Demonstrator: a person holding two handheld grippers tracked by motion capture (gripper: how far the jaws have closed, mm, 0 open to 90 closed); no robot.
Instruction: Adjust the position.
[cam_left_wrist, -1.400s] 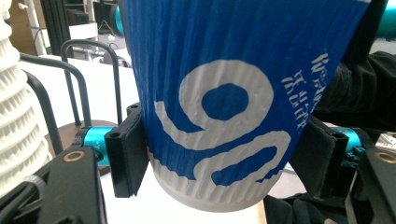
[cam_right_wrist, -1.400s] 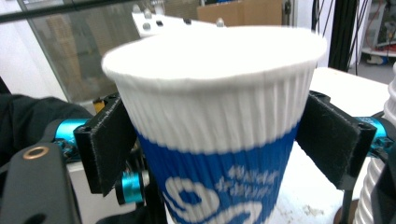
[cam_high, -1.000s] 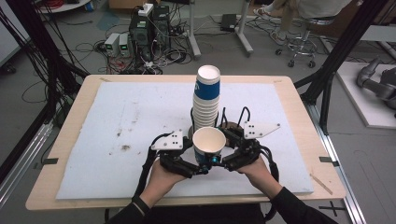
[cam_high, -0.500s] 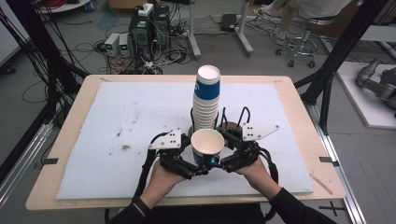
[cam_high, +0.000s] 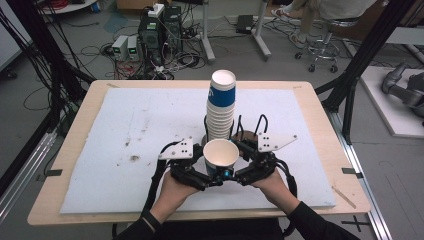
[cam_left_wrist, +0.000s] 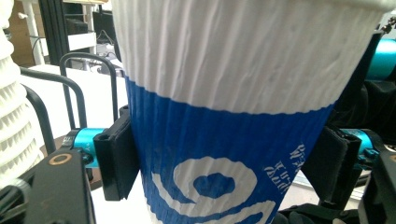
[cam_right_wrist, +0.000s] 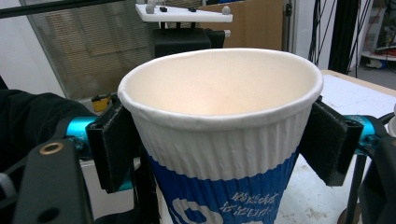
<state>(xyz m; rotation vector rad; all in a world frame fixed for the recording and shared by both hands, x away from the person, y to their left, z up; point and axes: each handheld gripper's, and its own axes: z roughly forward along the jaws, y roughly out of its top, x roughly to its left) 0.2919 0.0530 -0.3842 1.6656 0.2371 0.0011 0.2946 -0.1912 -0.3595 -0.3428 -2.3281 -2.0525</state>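
While both hands rest low over the desk (cam_high: 125, 125), the left gripper (cam_high: 212, 177) and right gripper (cam_high: 235, 175) jaws each pinch the upright blue-and-white ribbed paper cup (cam_high: 220, 157); the left jaws have just been closing.

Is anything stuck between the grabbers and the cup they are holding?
Nothing visible is. The blue-and-white ribbed paper cup sits right between the jaws of both the left gripper and the right gripper, their black pads flat on its sides. The tall stack of matching paper cups stands behind it.

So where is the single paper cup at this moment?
In the high view the single cup sits upright between both grippers near the table's front edge, just in front of the tall cup stack.
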